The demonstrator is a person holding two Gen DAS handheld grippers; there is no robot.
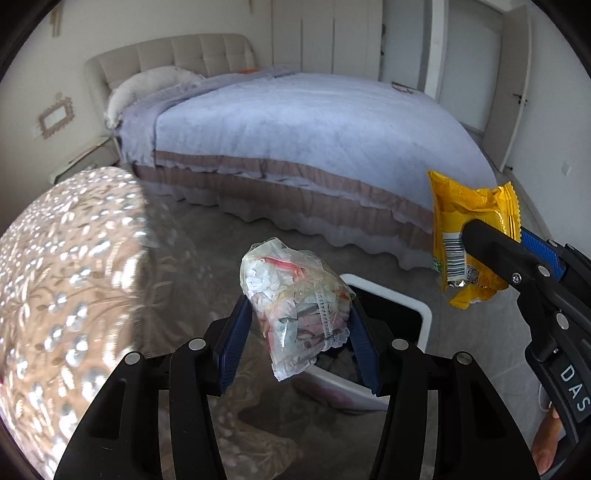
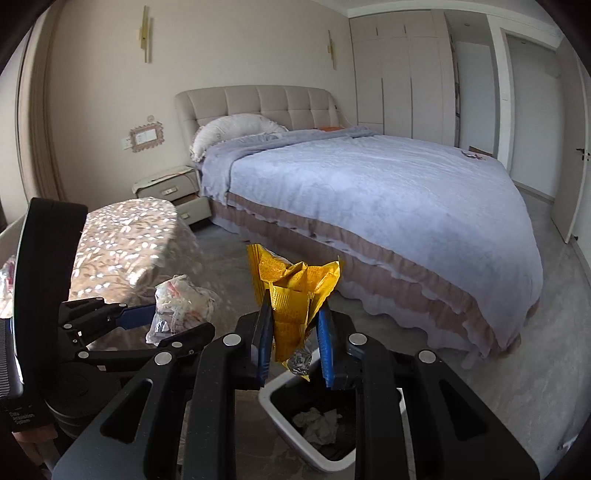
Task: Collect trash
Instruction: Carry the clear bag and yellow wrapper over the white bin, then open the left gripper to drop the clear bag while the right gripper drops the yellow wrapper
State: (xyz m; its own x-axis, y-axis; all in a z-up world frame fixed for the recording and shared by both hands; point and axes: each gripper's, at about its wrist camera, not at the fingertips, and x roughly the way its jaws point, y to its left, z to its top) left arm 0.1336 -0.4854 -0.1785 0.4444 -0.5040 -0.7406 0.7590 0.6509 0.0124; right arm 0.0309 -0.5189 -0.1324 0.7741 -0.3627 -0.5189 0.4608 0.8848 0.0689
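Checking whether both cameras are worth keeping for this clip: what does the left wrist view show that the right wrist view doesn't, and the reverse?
Only the left wrist view shows the barcode on the yellow wrapper and a fingertip of the person's hand.

Only the right wrist view shows crumpled paper already inside the bin, the nightstand and two wall lights.

Both show the left gripper clamped on a clear bag of scraps, the right gripper clamped on the yellow wrapper, the bin below them, and the bed.
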